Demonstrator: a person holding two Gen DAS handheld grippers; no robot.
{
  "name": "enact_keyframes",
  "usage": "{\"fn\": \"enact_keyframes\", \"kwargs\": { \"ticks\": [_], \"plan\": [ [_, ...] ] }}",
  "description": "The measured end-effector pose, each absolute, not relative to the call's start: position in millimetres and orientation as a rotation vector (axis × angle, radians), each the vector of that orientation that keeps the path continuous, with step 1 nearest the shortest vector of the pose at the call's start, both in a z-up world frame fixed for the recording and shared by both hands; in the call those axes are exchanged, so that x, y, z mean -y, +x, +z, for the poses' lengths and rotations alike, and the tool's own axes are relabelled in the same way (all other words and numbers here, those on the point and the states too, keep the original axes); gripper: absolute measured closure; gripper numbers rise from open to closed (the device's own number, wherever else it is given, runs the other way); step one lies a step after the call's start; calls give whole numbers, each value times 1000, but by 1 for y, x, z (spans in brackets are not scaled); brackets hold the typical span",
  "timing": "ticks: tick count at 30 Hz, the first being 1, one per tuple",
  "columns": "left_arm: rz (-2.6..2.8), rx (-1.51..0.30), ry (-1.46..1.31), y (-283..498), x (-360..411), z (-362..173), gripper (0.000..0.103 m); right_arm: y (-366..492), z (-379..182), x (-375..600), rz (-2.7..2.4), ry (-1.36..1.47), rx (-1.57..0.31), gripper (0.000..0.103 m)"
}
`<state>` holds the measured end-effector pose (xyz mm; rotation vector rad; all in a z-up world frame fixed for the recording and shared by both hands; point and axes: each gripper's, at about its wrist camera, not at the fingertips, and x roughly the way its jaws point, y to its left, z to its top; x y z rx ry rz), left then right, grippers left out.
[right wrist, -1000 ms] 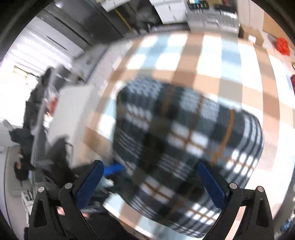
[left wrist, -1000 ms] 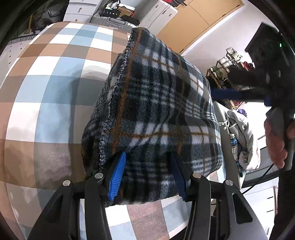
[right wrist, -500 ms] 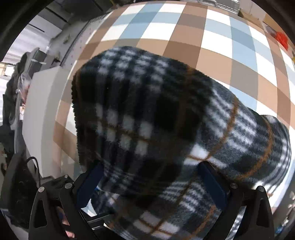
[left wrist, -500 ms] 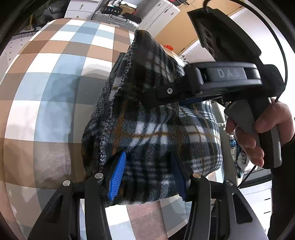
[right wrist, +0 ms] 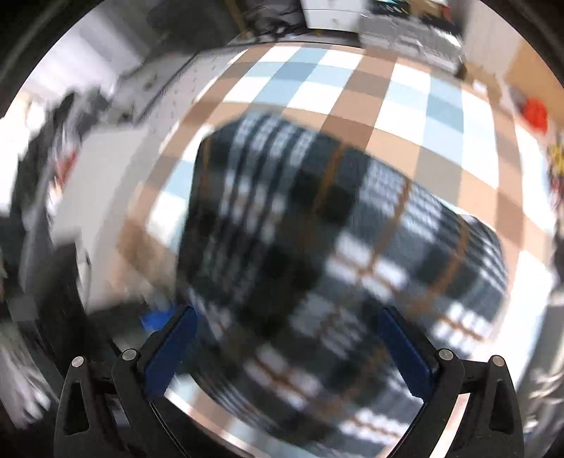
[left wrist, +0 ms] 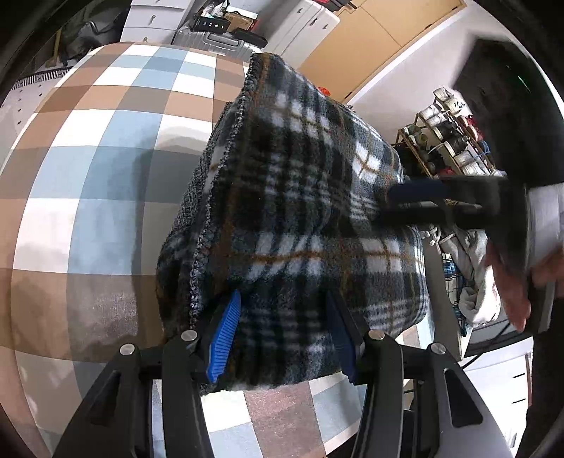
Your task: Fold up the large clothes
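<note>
I am holding the left gripper (left wrist: 283, 334) clamped on the near edge of the fleece (left wrist: 303, 211), its blue pads (left wrist: 225, 334) pressing into the thick folded plaid from both sides. The fleece is lying folded into a bulky block on the checked cloth (left wrist: 98, 183), with its stitched hem running down the left side of the block in the left wrist view. The cloth is showing brown, blue and white squares all around the fleece. On the right of that view I am seeing my right gripper (left wrist: 416, 206), blurred, with its tips reaching in against the right side of the fleece, and my hand (left wrist: 511, 282) gripping its handle. The right wrist view is smeared with motion; there the right gripper (right wrist: 287, 347) is hanging over the fleece (right wrist: 335, 246) with its jaws standing wide apart and nothing pinched between the pads (right wrist: 172, 348). Behind the cloth I am making out a silver suitcase (left wrist: 211, 38), white drawers (left wrist: 155, 17) and a wooden rack (left wrist: 447, 141) of small items off to the right, with a pale heap of laundry (left wrist: 472, 278) below it.
</note>
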<state>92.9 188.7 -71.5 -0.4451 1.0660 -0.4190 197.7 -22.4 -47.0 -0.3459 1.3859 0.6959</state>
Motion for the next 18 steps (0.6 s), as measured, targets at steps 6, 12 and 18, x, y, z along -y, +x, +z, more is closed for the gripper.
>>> {"fn": "enact_keyframes", "kwargs": {
  "ticks": [6, 12, 18],
  "plan": [
    [-422, -1077, -436, 95, -185, -70, 59, 152, -83, 24, 698, -643, -1388, 0],
    [-389, -1073, -410, 96, -180, -70, 59, 158, -103, 7, 648, -665, -1359, 0],
    [-400, -1064, -410, 95, -177, -68, 59, 149, -86, 28, 741, -616, -1271, 0]
  ]
}}
